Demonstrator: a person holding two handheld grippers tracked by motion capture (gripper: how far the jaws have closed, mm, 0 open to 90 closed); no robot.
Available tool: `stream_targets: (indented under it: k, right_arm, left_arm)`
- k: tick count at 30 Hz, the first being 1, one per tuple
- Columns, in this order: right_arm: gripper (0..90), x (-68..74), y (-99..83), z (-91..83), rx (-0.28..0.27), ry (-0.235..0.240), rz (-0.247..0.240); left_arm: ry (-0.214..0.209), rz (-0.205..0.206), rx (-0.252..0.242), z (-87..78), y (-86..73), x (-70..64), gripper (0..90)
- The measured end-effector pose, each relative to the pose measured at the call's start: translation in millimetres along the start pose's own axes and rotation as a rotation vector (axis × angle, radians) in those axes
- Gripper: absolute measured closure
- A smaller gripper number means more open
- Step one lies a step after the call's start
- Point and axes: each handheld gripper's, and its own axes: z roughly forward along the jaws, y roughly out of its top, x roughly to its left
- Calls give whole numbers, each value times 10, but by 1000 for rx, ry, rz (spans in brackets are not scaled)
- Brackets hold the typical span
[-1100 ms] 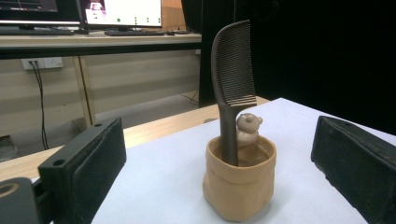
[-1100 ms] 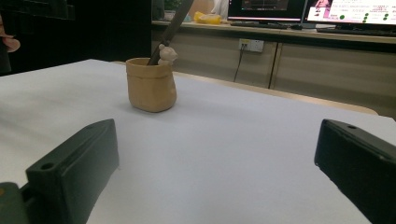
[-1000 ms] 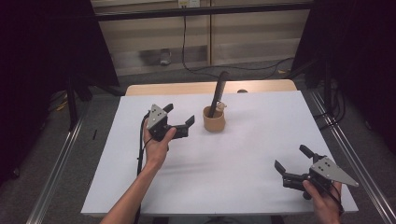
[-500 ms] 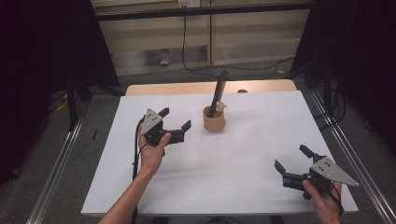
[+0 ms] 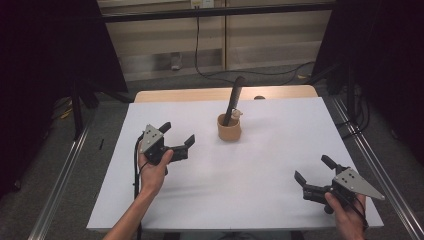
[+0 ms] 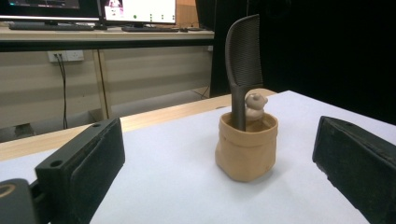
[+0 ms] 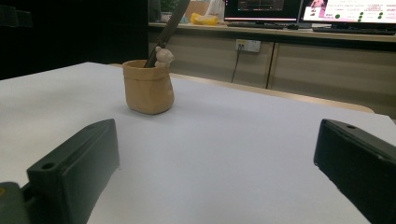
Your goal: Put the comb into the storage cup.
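Observation:
A tan bag-shaped cup (image 5: 229,129) (image 6: 246,148) (image 7: 148,87) stands on the white table, toward the far middle. A dark comb (image 5: 233,99) (image 6: 243,60) stands upright in it, beside a small bear figure (image 6: 255,105) (image 7: 164,56). My left gripper (image 5: 177,135) (image 6: 219,168) is held open to the left of the cup, pointing at it, with nothing between its jaws. Near the front right corner my right gripper (image 5: 314,170) (image 7: 215,172) is open and empty, aimed toward the cup from far off.
The white tabletop (image 5: 250,165) has a bare wooden strip (image 5: 200,95) along its far edge. Metal rails (image 5: 60,175) run along both sides of the table. A bench with monitors (image 7: 345,11) and cables lies beyond.
My left gripper has drawn back toward the front left, away from the cup, and stays open. The right gripper has not moved.

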Motion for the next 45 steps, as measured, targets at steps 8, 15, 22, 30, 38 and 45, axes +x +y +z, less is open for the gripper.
stream_targets:
  k: [8, 15, 22, 30, 38, 45]
  right_arm:
    - [0, -1, 0, -3, 3, -3, 3]
    - [0, 10, -5, 13, 7, -11, 6]
    - [0, 6, -4, 13, 6, -16, 11]
    - [0, -2, -2, 8, 8, -14, 16]
    - [0, 4, -3, 14, 5, -2, 10]
    - [0, -5, -5, 10, 7, -6, 11]
  left_arm:
    - [26, -1, 3, -146, -81, 65, 24]
    - [47, -21, -4, -329, -132, 116, 24]
    - [91, -2, 7, -476, -211, 159, 24]
    - [97, 8, 3, -637, -224, 106, 25]
    - [123, -1, -1, -780, -287, 89, 24]
    - [176, 13, 1, -905, -333, 109, 24]
